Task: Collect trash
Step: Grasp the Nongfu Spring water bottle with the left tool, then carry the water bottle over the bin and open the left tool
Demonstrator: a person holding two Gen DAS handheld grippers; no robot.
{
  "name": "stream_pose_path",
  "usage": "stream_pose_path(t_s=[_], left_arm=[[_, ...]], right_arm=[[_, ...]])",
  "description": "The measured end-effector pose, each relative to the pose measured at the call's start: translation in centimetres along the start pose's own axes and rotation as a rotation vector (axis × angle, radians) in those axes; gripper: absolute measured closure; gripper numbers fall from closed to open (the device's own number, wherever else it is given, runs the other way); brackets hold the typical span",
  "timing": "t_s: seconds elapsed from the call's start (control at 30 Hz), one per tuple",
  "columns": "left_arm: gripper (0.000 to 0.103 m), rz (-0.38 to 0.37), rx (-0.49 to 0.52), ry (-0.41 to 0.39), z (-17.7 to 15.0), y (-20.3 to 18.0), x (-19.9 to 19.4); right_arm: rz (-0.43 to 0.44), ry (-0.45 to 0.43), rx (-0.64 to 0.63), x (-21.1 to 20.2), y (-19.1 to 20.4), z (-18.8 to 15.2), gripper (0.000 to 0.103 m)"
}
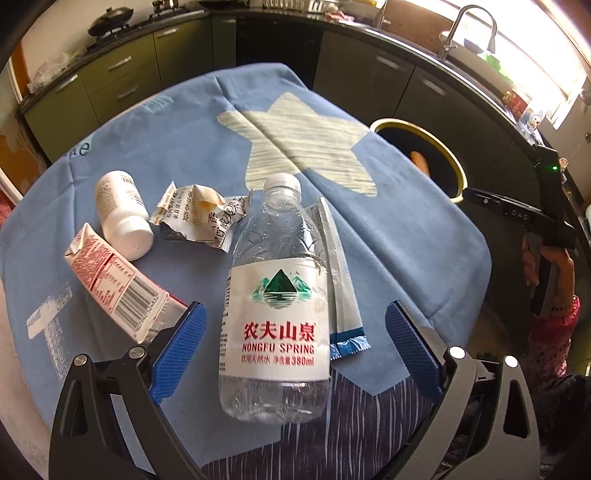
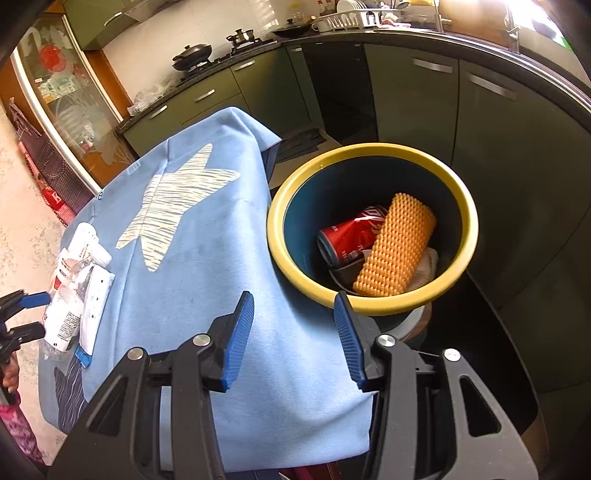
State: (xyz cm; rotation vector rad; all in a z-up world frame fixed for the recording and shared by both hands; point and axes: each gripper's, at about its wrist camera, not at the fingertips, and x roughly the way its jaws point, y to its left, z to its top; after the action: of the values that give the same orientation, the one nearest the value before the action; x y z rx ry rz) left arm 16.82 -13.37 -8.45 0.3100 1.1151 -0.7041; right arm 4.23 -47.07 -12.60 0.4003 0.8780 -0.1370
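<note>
A clear Nongfu Spring water bottle [image 1: 275, 306] lies on the blue star tablecloth [image 1: 399, 229], between the open jaws of my left gripper [image 1: 295, 325], which does not touch it. Around it lie a white pill bottle [image 1: 122, 212], a crumpled wrapper [image 1: 203, 214], a red-and-white carton [image 1: 118, 284] and a silver sachet [image 1: 341, 288]. My right gripper [image 2: 293, 306] is open and empty, at the table's edge next to the yellow-rimmed bin [image 2: 373, 301]. The bin holds a red cola can [image 2: 351, 234] and a yellow bumpy roll [image 2: 397, 245].
The bin also shows in the left wrist view [image 1: 458, 170], beyond the table's right edge. Dark green kitchen cabinets [image 2: 406, 103] and a counter with a sink tap [image 1: 469, 26] run behind. The trash pile shows at the left of the right wrist view [image 2: 79, 288].
</note>
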Motion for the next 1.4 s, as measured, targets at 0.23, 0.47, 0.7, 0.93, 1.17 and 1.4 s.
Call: stream_pose_path(t_s=[0.23,0.47,0.7,0.93,1.17,1.4], left_arm=[[0.007,-0.007,-0.002,0.095,1.2,0.7,2.7],[0.009,-0.003,0.001,0.15,2.0,1.4,4.8],[0.011,0.012,0.019,0.162,2.4,1.4,5.3],[0.025,0.02,0.059,0.178,2.5,0.1,6.1],[0.036,-0.01,0.044,0.163,2.5,0.3,5.5],[0.037,0.005,0.053,0.122,2.3,0.2,3.6]], right_arm=[[0.003,0.016,-0.008,0.4,0.1,-0.3,0.06],[0.013,0.033,-0.015,0.9,0.5,-0.5,0.059],[0.02,0.046,-0.023,1.2,0.7,-0.5,0.059],[0.023,0.051,-0.026,1.3,0.8,-0.6,0.059],[0.027,0.053,-0.026,1.4,0.7,-0.7,0.059],[0.028,0.055,-0.028,1.5,0.8,-0.7,0.059]])
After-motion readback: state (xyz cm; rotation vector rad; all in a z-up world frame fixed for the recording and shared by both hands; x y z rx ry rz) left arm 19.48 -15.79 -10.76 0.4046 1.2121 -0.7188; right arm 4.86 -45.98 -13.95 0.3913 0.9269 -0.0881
